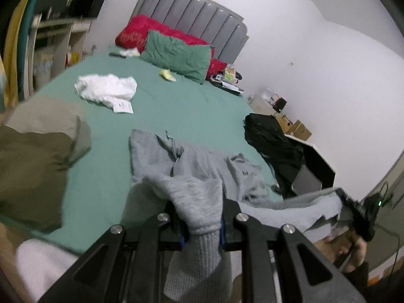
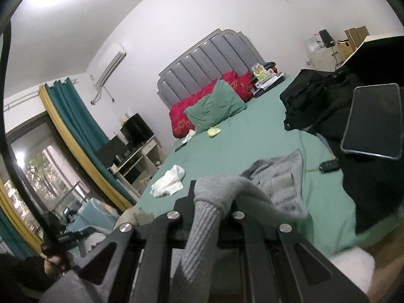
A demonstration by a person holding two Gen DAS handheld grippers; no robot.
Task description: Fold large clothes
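Observation:
A grey sweatshirt [image 1: 192, 166] lies crumpled on the green bed sheet [image 1: 176, 106] at the near end of the bed. My left gripper [image 1: 202, 212] is shut on its ribbed hem, which hangs down between the fingers. My right gripper [image 2: 214, 202] is shut on another ribbed edge of the same sweatshirt [image 2: 282, 176]. The garment stretches between the two grippers. The right gripper also shows in the left wrist view [image 1: 358, 209] at the far right, and the left one in the right wrist view [image 2: 65, 237] at lower left.
A white garment [image 1: 106, 88], a green pillow [image 1: 176, 55] and red pillows [image 1: 141, 32] lie further up the bed. An olive cloth [image 1: 38, 159] lies at left. A black bag [image 1: 270, 136] and a tablet [image 2: 373, 123] sit at the bed's right edge.

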